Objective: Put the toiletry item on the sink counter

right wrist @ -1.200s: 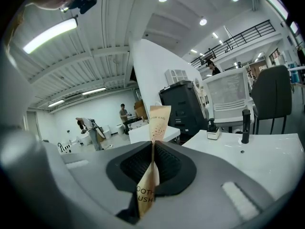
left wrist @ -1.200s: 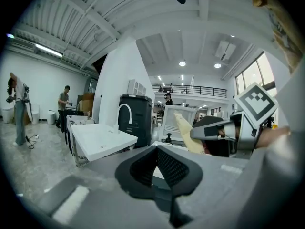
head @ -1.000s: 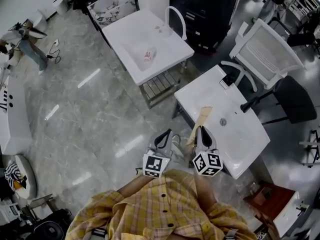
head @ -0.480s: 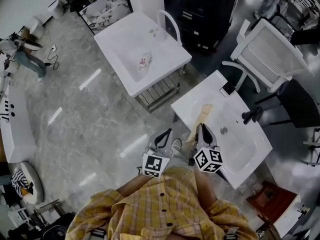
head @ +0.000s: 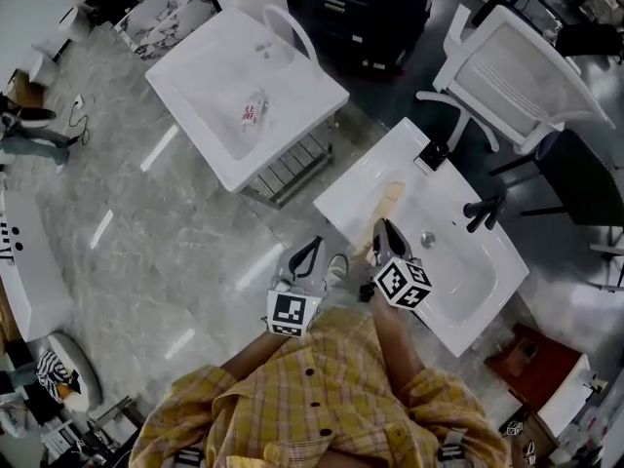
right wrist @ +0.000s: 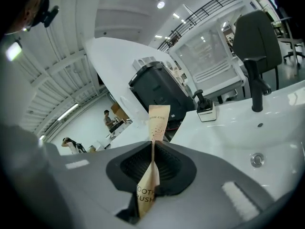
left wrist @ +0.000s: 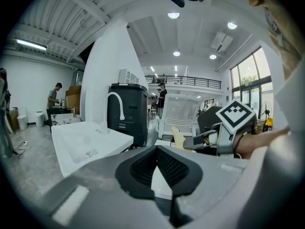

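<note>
Right gripper pinches the toothbrush packet, left gripper sits pressed together, empty; best to lower the packet flat onto bare sink counter, then release.

Both grippers are side by side, close before the body, with the jaws pointing forward. The left gripper has its jaws together and empty. The right gripper pinches a toothbrush packet.
</note>
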Motion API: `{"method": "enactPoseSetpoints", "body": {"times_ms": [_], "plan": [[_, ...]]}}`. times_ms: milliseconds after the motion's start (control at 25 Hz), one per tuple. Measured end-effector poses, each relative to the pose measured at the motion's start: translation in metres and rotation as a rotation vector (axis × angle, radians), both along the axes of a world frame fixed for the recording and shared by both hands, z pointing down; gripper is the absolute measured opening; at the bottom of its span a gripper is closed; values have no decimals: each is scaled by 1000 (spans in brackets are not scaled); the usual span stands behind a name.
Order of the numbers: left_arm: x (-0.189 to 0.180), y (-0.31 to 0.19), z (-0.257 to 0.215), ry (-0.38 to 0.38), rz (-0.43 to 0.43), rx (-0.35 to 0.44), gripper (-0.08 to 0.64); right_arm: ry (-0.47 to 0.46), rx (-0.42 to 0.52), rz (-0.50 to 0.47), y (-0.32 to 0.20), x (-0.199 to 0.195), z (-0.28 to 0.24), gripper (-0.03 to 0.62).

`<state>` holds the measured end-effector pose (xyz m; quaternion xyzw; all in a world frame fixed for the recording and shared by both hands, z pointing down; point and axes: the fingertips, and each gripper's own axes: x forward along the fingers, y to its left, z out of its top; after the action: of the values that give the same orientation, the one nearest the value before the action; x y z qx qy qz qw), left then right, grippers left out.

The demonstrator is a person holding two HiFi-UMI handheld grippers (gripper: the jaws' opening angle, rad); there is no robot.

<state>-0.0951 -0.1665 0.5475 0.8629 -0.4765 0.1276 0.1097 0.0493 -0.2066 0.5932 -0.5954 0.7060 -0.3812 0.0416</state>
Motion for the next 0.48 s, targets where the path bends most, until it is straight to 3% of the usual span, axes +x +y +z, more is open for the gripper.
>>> {"method": "enactPoseSetpoints", "body": {"times_ms": [480], "plan": [[8, -27, 19, -30, -6, -48, -1, -69, -99, 65, -54, 16, 56, 18]]}}
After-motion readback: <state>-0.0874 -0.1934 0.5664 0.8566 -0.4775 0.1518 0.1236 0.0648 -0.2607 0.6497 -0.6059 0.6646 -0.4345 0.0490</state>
